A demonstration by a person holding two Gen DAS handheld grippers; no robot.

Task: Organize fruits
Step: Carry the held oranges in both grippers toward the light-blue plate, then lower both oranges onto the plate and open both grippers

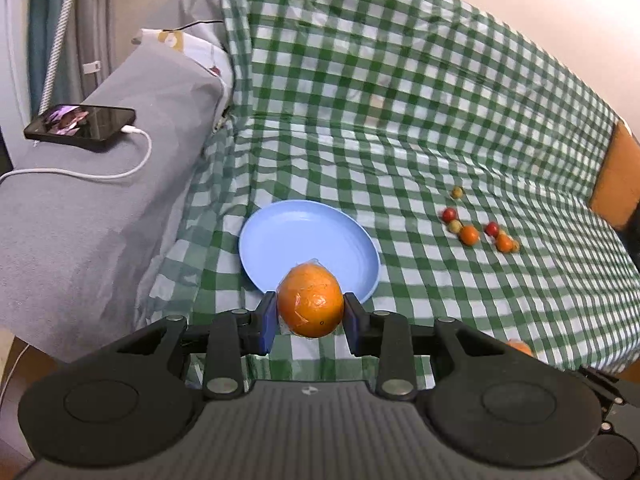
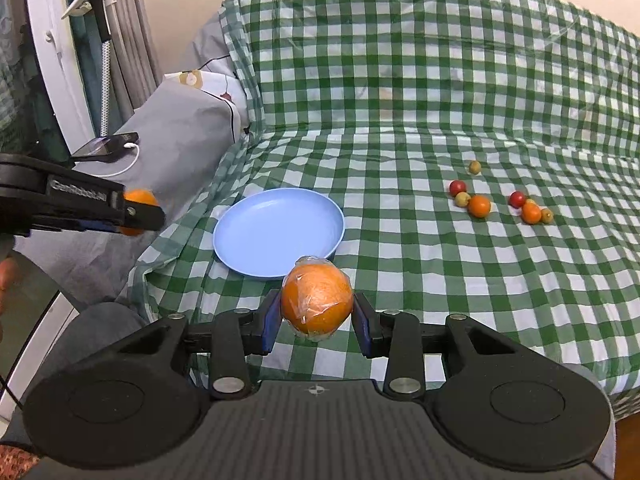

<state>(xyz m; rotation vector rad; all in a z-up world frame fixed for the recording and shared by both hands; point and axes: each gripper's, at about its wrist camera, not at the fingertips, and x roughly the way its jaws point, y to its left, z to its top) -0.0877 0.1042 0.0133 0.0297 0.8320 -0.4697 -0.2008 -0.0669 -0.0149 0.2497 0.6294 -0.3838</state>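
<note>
Over checked cloth (image 1: 400, 140), each tool (image 1: 310, 312) (image 2: 317, 308) clamps an orange (image 1: 310, 300) (image 2: 316, 300)

From the left wrist we look down along the left gripper (image 1: 310, 314), whose blue-padded jaws press on both sides of a plastic-wrapped orange (image 1: 310, 301). Just beyond the orange we see an empty blue plate (image 1: 304, 240) lying on the green-and-white checked cloth (image 1: 400, 120). To the right, well apart from the plate, lies a cluster of small fruits (image 1: 478, 228): red, orange and yellowish ones. At the left a phone (image 1: 80, 125) rests on a grey cushion (image 1: 100, 220), with a white cable (image 1: 120, 172) plugged into it. We catch a second orange (image 1: 520, 348) at the lower right, partly hidden behind our gripper's body
</note>
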